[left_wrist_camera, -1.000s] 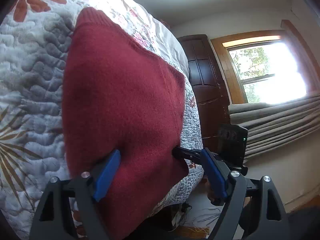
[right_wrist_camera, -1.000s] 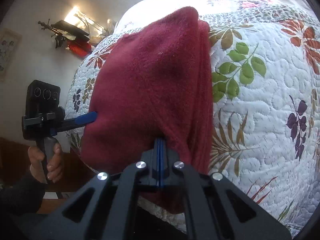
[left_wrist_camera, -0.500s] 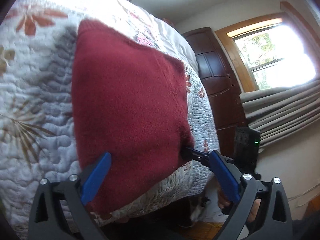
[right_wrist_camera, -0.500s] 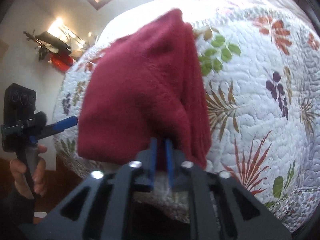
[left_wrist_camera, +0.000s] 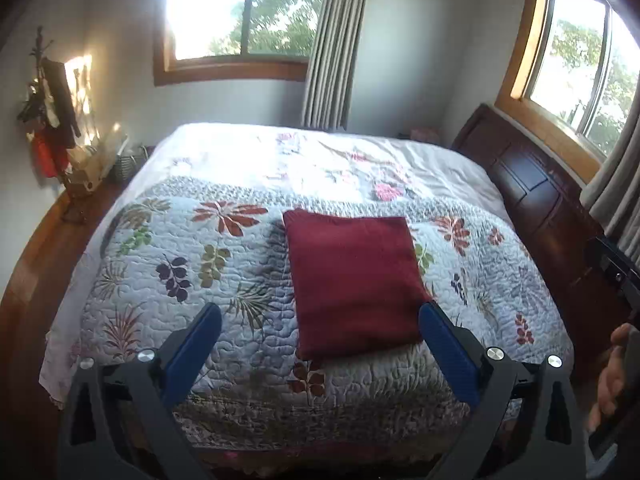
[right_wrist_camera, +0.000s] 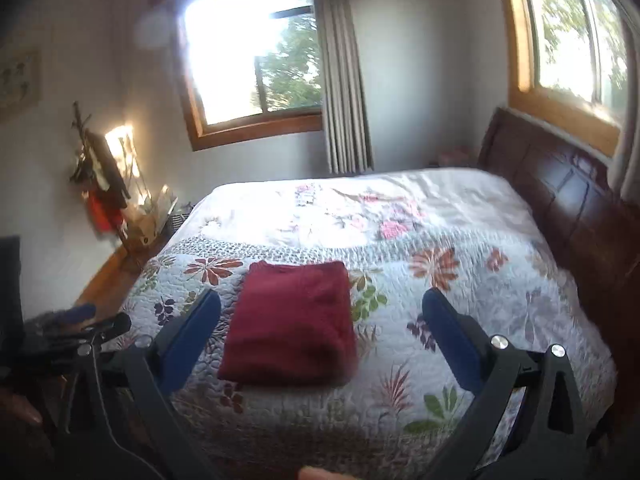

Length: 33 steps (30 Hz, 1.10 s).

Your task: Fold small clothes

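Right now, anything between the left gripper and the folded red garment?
Only bare floral quilt lies between the left gripper and the red garment, as the left wrist view shows.

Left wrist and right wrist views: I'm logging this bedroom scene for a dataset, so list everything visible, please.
Folded dark red knit garment: one, dark red, flat on the quilt near the bed's front edge.
Floral quilted bedspread: one, white with coloured leaves and flowers, covering the bed.
Dark wooden headboard: one, dark brown, right of the bed.
Wood-framed windows: two, light wood, behind the bed and above the headboard.
Grey curtains: grey, beside the windows.
Left tool: blue pads, black frame, open, clear of the garment.
Right tool: same, open, clear of the garment.
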Tool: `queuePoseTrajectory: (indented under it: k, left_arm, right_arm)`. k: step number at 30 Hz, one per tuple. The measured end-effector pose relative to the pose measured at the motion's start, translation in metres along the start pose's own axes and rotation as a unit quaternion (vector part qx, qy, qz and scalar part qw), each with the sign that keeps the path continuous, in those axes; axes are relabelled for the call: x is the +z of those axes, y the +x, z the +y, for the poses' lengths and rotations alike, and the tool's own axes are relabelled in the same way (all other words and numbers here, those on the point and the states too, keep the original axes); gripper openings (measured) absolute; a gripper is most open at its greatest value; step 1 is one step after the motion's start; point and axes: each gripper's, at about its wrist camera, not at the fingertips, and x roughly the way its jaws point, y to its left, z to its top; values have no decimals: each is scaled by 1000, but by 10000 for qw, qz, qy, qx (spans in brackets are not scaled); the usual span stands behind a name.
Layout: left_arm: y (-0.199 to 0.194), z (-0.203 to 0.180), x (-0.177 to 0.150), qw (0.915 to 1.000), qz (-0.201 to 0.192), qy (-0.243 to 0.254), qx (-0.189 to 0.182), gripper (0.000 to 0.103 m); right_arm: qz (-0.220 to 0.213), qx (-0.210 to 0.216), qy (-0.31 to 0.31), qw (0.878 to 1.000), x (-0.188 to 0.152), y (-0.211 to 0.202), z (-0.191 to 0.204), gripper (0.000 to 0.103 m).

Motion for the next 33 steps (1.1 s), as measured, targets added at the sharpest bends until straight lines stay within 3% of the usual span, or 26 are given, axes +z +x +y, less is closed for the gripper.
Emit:
queuePoseTrajectory:
  k: [2,4,9,12,19,33]
  left_arm:
    - [1,-1,-8,9996,152,-214,41,99]
    - [17,-4,-18,9958,837,-317,209,99]
    - [0,-19,-32,9929,932,-739,13,99]
    - [-1,-29,-37,9920,1047,-647,294,99]
    - [-9,-37,-43,9929,1096,-469,-38,99]
    - [-12,-10,-49,9914,1228,-381,-260,99]
  right_arm:
    - [929,-298,-189,9951,-9,24,-4,100]
    - [1455,-626,-736,9846,-27,47,-1,99]
    - [1648,-474,-504,9839,-38,46,-4,100]
    - [1711,-503,-598,9821,-44,44,3,100]
    - [1547,-660,-448,9847,-45,22,17,100]
    - [1467,-921,-485,9837,-51,9,53,100]
